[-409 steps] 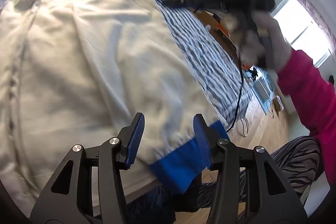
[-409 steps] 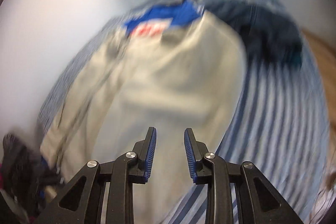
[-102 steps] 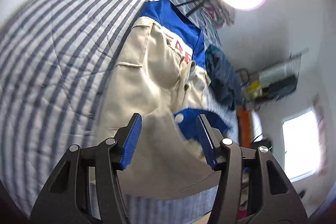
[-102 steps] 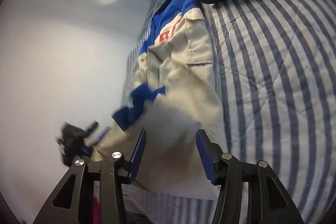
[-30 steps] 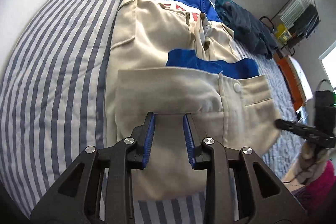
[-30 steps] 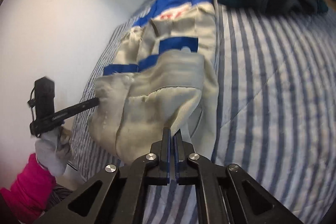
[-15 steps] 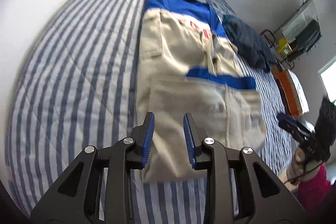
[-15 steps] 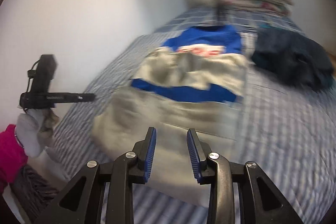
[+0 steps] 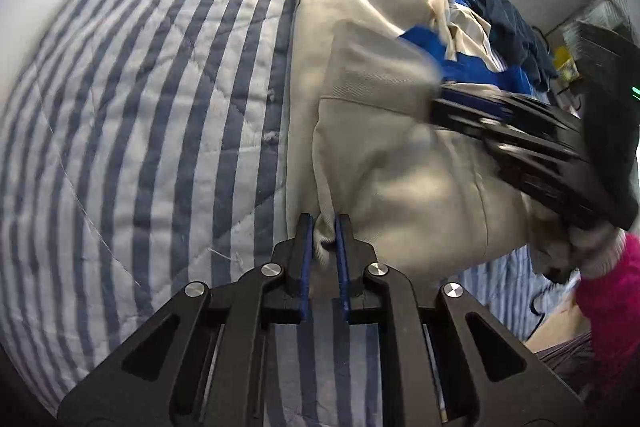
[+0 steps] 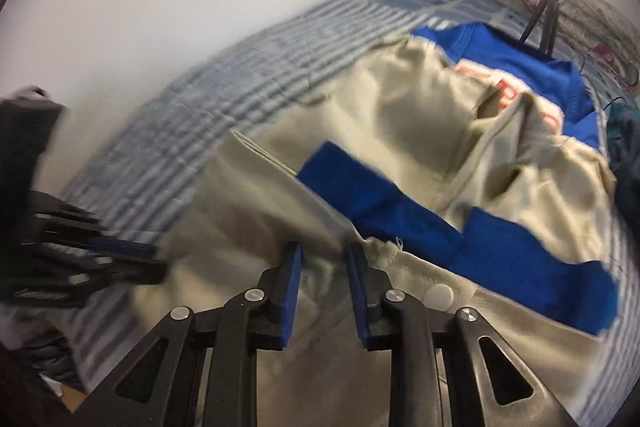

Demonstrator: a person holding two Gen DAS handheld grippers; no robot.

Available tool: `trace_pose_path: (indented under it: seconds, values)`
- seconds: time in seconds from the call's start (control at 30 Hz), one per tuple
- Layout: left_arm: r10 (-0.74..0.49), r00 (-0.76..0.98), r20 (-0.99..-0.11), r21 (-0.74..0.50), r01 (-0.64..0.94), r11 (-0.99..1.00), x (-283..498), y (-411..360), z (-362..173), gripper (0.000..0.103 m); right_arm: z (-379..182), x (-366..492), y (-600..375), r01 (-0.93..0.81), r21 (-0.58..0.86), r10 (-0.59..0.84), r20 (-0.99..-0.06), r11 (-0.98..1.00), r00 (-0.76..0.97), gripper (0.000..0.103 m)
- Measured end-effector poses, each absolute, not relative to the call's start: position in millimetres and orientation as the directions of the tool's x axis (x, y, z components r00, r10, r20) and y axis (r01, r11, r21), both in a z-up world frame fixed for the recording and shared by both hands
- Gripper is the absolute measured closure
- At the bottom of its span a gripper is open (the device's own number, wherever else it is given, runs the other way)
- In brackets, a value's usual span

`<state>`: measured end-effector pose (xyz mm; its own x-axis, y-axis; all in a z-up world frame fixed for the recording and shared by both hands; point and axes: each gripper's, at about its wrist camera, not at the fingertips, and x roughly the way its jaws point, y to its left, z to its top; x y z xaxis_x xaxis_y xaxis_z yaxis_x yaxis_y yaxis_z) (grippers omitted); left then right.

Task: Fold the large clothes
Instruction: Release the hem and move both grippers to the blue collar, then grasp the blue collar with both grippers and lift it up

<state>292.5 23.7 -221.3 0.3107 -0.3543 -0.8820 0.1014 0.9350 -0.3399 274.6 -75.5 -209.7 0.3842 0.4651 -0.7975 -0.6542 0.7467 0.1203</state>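
Beige jacket point(image 9: 384, 131): blue-trimmed, it lies folded along the striped bed point(image 9: 140, 107), near the foot edge.
Your left gripper point(image 9: 322, 223): jaws closing, nearly together, a fold of the jacket's hem pinched between them.
Your right gripper point(image 10: 323, 255): jaws closing, part open, beige cloth bunched between the pads.

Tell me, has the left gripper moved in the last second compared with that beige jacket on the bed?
Yes. The left gripper has come down to the beige jacket's near corner on the striped bedspread; its jaws are closing with cloth between them.
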Motion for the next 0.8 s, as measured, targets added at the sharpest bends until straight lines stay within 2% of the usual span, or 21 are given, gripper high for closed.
trace_pose_path:
  seconds: [0.13, 0.23, 0.27, 0.37, 0.4, 0.57, 0.63, 0.73, 0.8]
  values:
    - [-0.306, 0.386, -0.870, -0.278, 0.129, 0.952, 290.3, 18.2, -194.6, 0.092, -186.0, 264.2, -100.1, -0.638, 0.205, 0.526, -0.767, 0.742, 0.367, 0.079]
    - [-0.313, 0.454, -0.834, -0.254, 0.188, 0.949, 294.4, 8.9, -167.3, 0.092, -165.7, 250.6, -137.5, -0.616, 0.211, 0.534, -0.743, 0.759, 0.404, 0.075]
    - [-0.315, 0.471, -0.824, -0.248, 0.201, 0.948, 297.9, 5.5, -159.2, 0.090, -158.7, 248.2, -152.2, -0.599, 0.212, 0.529, -0.737, 0.772, 0.420, 0.074]
    - [-0.338, 0.508, -0.792, -0.255, 0.227, 0.940, 316.6, -1.6, -139.7, 0.066, -140.1, 248.8, -192.6, -0.548, 0.220, 0.514, -0.718, 0.807, 0.469, 0.073]
    - [-0.345, 0.518, -0.783, -0.260, 0.232, 0.937, 324.8, -1.7, -134.6, 0.062, -134.5, 250.9, -202.9, -0.535, 0.217, 0.507, -0.713, 0.817, 0.485, 0.073]
    - [-0.343, 0.539, -0.769, -0.259, 0.228, 0.939, 379.6, -2.8, -115.6, 0.062, -111.7, 284.2, -250.5, -0.472, 0.188, 0.455, -0.698, 0.861, 0.553, 0.066]
    - [-0.340, 0.542, -0.769, -0.256, 0.226, 0.940, 409.4, -1.8, -112.5, 0.058, -109.5, 304.3, -262.8, -0.447, 0.198, 0.445, -0.699, 0.873, 0.560, 0.061]
    - [-0.350, 0.543, -0.764, -0.280, 0.210, 0.937, 455.1, 2.3, -111.7, 0.045, -112.2, 338.2, -275.8, -0.424, 0.208, 0.434, -0.710, 0.882, 0.555, 0.059]
    - [-0.365, 0.530, -0.766, -0.311, 0.192, 0.931, 486.8, 5.9, -116.1, 0.043, -118.0, 367.3, -280.9, -0.409, 0.224, 0.433, -0.721, 0.885, 0.542, 0.059]
